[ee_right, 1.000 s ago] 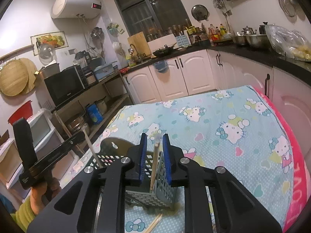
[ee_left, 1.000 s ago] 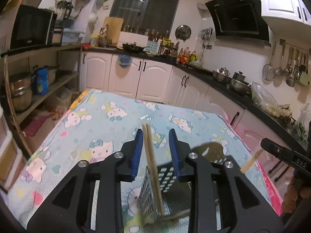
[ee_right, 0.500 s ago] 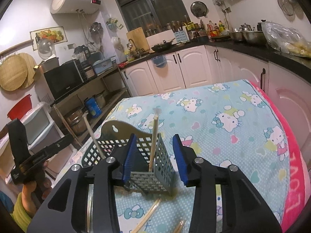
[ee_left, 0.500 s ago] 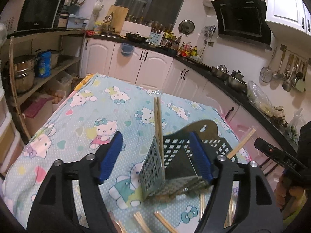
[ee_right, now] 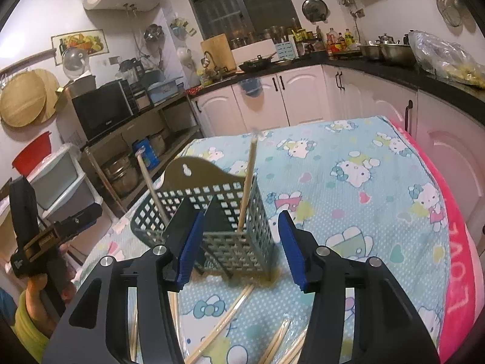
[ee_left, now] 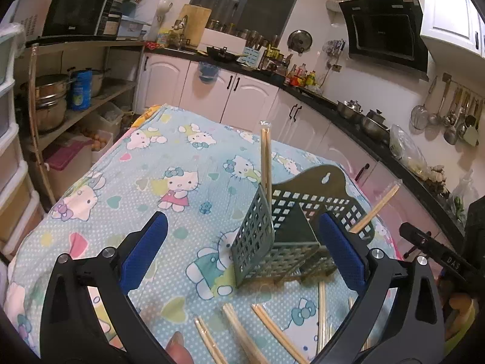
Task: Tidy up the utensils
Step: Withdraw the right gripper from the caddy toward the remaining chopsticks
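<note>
A dark green perforated utensil basket [ee_left: 285, 230] stands on the Hello Kitty tablecloth [ee_left: 127, 188]; it also shows in the right wrist view [ee_right: 230, 221]. A pair of wooden chopsticks [ee_left: 266, 160] stands upright in one compartment, and a single chopstick [ee_left: 376, 209] leans out of another. In the right wrist view the upright chopsticks [ee_right: 249, 182] and the leaning one [ee_right: 150, 188] both show. My left gripper [ee_left: 239, 251] is open wide and empty, back from the basket. My right gripper [ee_right: 238, 248] is open and empty, close in front of the basket.
Several loose chopsticks [ee_left: 272, 330] lie on the cloth in front of the basket, also in the right wrist view [ee_right: 224, 321]. A shelf with pots [ee_left: 51, 100] stands left of the table. White cabinets and a black counter [ee_left: 348, 106] run behind and to the right.
Both grippers let go of their chopsticks in the basket, opened wide and drew back. The chopsticks stay standing in the basket.
</note>
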The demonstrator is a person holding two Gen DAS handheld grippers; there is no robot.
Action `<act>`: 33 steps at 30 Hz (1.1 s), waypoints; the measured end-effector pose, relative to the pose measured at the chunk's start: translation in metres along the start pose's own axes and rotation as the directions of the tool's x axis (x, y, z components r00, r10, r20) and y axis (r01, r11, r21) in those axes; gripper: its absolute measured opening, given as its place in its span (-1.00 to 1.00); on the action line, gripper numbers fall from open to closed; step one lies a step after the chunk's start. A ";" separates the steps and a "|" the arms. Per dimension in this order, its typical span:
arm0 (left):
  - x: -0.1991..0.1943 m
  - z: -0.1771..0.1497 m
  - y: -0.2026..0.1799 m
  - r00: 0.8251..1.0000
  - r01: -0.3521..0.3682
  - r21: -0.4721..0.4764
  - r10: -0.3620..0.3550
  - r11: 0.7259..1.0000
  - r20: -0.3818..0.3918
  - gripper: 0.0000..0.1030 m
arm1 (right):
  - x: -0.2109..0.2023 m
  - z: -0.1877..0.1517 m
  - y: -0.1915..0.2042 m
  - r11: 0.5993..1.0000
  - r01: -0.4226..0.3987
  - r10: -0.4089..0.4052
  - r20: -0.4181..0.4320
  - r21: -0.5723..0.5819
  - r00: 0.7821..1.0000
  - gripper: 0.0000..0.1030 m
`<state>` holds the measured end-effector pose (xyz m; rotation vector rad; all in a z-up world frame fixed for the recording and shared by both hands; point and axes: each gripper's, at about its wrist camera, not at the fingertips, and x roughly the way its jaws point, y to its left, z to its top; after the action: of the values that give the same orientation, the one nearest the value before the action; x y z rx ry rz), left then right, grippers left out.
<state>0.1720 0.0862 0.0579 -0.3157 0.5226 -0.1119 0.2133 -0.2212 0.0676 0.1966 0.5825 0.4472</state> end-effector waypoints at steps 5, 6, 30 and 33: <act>-0.003 -0.009 0.003 1.000 -0.011 0.012 0.011 1.000 -0.015 0.78 | 0.001 -0.011 0.003 1.000 0.000 0.000 -0.023 -0.008 1.000 -0.03; -0.004 -0.011 0.004 1.000 -0.015 0.015 0.015 1.000 -0.019 0.78 | 0.002 -0.013 0.003 1.000 0.000 0.000 -0.027 -0.009 1.000 -0.03; 0.004 -0.061 0.028 0.987 -0.021 -0.021 0.017 1.000 -0.163 0.78 | 0.021 -0.054 0.019 0.999 -0.017 0.011 -0.149 -0.037 0.989 -0.03; 0.005 -0.068 0.030 0.984 -0.019 -0.024 0.014 1.000 -0.180 0.78 | 0.024 -0.060 0.021 0.999 -0.020 0.013 -0.165 -0.039 0.986 -0.03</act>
<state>0.1431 0.0951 -0.0096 -0.3277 0.7063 -0.1186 0.1900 -0.1886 0.0130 0.1268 0.7336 0.4937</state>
